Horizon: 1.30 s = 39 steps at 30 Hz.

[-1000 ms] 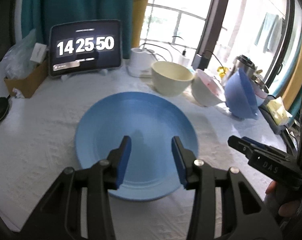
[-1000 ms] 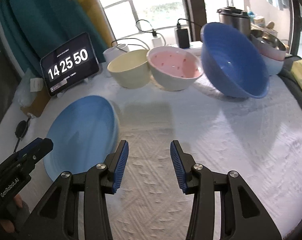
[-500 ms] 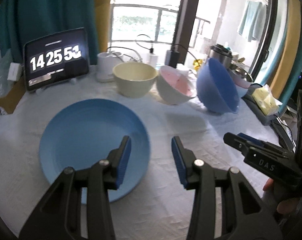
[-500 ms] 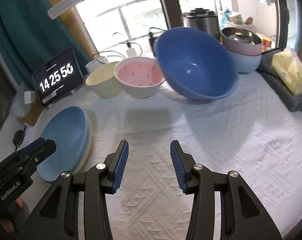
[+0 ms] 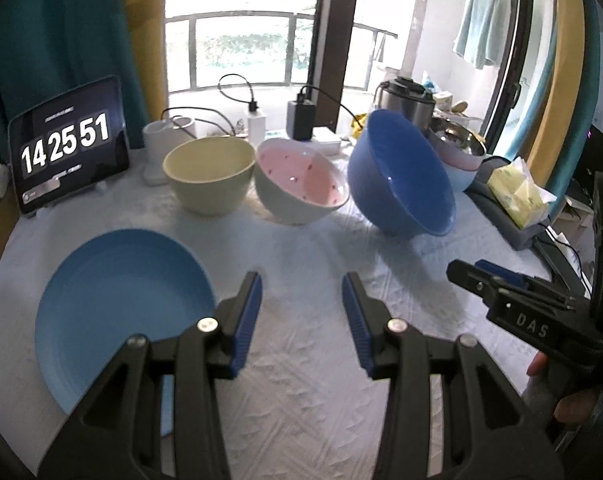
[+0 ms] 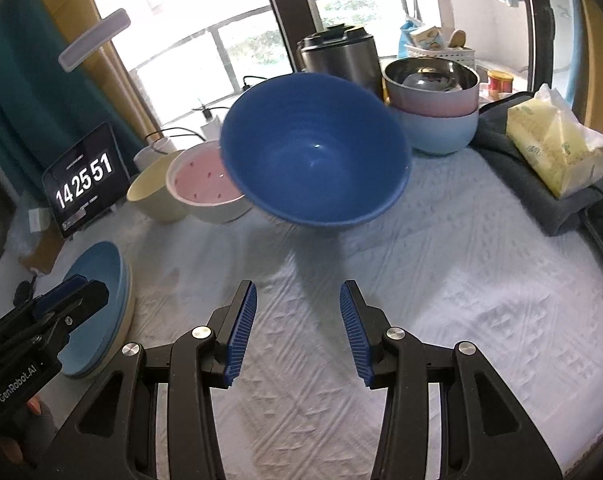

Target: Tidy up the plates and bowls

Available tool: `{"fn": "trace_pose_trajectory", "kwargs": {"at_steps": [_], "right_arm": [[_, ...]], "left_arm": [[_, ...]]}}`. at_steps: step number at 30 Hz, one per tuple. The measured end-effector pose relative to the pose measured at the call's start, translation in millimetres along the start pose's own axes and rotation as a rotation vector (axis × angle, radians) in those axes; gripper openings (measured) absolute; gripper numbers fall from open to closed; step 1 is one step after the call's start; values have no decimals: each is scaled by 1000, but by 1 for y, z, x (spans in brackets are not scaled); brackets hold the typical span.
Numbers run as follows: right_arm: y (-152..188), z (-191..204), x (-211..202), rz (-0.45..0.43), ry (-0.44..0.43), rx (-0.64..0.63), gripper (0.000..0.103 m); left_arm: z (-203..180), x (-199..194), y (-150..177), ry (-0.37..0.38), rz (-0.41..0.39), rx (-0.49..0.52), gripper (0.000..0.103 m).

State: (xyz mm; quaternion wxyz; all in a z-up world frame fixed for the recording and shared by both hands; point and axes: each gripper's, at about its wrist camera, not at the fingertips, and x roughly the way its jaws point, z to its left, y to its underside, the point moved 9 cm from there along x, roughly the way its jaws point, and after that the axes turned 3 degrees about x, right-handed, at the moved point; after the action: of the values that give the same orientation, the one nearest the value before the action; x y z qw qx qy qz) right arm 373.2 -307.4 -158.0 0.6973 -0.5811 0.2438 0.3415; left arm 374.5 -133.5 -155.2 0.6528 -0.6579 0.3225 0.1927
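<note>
A light blue plate (image 5: pixel 117 304) lies on the white cloth at the left; in the right wrist view the plate (image 6: pixel 97 312) rests on a cream one. Behind stand a cream bowl (image 5: pixel 209 174), a pink-lined bowl (image 5: pixel 301 188) and a big tilted blue bowl (image 5: pixel 401 184), (image 6: pixel 313 160). A steel bowl in a pink bowl in a pale blue bowl (image 6: pixel 437 132) sits at the back right. My left gripper (image 5: pixel 301 312) hangs open over bare cloth, right of the plate. My right gripper (image 6: pixel 297 320) is open and empty, in front of the blue bowl.
A tablet clock (image 5: pixel 65 148) stands at the back left beside a white cup (image 5: pixel 161 144) and chargers. A rice cooker (image 6: pixel 337 56) is behind the bowls. A yellow tissue pack (image 6: pixel 553 148) lies on a grey cloth at the right edge.
Both grippers have moved to the right across the table, away from the blue plate and toward the bowls. Their jaws kept the same gap. Nothing was picked up.
</note>
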Motion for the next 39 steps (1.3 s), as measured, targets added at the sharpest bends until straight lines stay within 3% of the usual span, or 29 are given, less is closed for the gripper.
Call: {"fn": "trace_pose_trajectory", "kwargs": {"at_steps": [26, 39], "right_arm": [[-50, -43, 46, -34, 78, 15, 47], [-37, -64, 87, 35, 102, 56, 55]], "left_arm": [[-43, 64, -65, 65, -88, 87, 44], [-67, 94, -77, 22, -68, 125, 44]]}}
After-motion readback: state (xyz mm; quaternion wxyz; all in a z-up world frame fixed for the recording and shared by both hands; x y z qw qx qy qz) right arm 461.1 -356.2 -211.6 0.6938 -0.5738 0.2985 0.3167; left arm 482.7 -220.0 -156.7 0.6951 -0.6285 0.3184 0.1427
